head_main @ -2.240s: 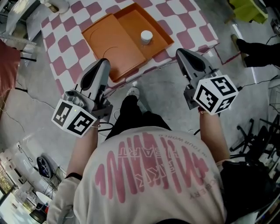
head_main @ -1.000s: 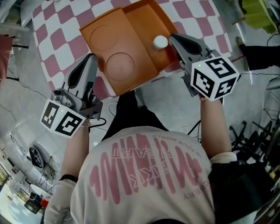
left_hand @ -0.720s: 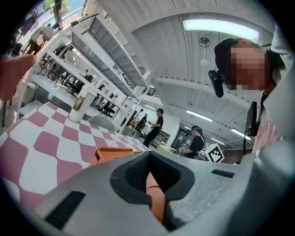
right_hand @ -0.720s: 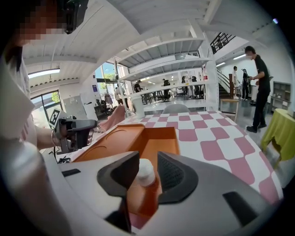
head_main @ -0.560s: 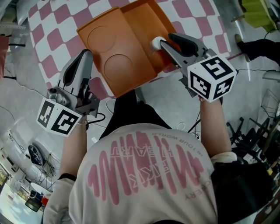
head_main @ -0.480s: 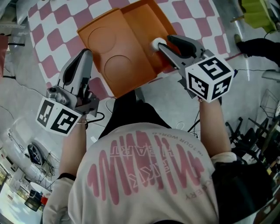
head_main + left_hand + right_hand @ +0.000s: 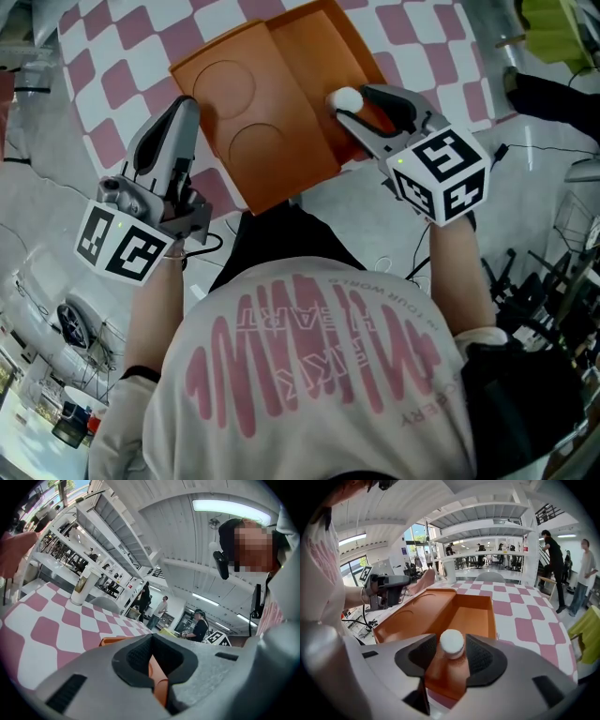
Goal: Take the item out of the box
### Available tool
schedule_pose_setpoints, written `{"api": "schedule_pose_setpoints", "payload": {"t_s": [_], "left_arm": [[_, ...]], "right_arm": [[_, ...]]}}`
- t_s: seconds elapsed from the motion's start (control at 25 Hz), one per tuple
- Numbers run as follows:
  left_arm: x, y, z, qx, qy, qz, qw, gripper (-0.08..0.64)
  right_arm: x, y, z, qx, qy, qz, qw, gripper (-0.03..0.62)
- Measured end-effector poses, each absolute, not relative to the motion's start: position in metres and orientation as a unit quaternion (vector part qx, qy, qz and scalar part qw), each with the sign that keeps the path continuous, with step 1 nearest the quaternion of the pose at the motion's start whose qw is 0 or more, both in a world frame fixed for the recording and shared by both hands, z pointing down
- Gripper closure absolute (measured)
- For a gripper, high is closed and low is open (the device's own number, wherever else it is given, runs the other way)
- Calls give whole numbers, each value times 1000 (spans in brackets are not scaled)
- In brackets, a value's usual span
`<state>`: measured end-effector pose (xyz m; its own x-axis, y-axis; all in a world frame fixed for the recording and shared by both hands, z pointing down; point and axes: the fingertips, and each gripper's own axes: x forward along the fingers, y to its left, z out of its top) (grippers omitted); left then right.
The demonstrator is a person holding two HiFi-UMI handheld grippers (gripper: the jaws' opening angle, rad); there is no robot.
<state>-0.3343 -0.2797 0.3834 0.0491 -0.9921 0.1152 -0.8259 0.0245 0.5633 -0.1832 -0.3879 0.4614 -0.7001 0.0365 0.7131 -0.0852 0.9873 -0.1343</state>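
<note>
An orange box [image 7: 314, 42] lies open on the pink-and-white checked table [image 7: 103, 80], its lid [image 7: 234, 122] folded out toward me. A small white round item [image 7: 344, 97] stands in the box's near right corner. My right gripper [image 7: 351, 103] reaches into the box with the item [image 7: 452, 642] between its pads; its jaws are opening and the pads stand a little off the item. The right gripper [image 7: 451, 652] is otherwise empty. My left gripper [image 7: 184, 103] sits at the lid's left edge, and an orange strip shows pinched between its nearly closed jaws [image 7: 153, 670].
The table edge runs just below the box, with grey floor and cables [image 7: 211, 246] beneath. A yellow-green object [image 7: 553, 23] and a dark shoe [image 7: 553, 94] lie to the right. A tall white cup [image 7: 82, 586] stands far back on the table. People stand in the background [image 7: 551, 566].
The right gripper has moved from beside the box into it and opened its jaws around the white item. The left gripper rose to the lid's left edge.
</note>
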Motion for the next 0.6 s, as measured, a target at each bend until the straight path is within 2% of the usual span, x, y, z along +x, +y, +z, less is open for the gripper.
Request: {"api": "schedule_pose_setpoints", "payload": {"t_s": [0.6], "left_arm": [[-352,-295,363,689,-658,-183,243,554]], "right_arm": [[-187,-384,480,7,-883,26,468,437]]}}
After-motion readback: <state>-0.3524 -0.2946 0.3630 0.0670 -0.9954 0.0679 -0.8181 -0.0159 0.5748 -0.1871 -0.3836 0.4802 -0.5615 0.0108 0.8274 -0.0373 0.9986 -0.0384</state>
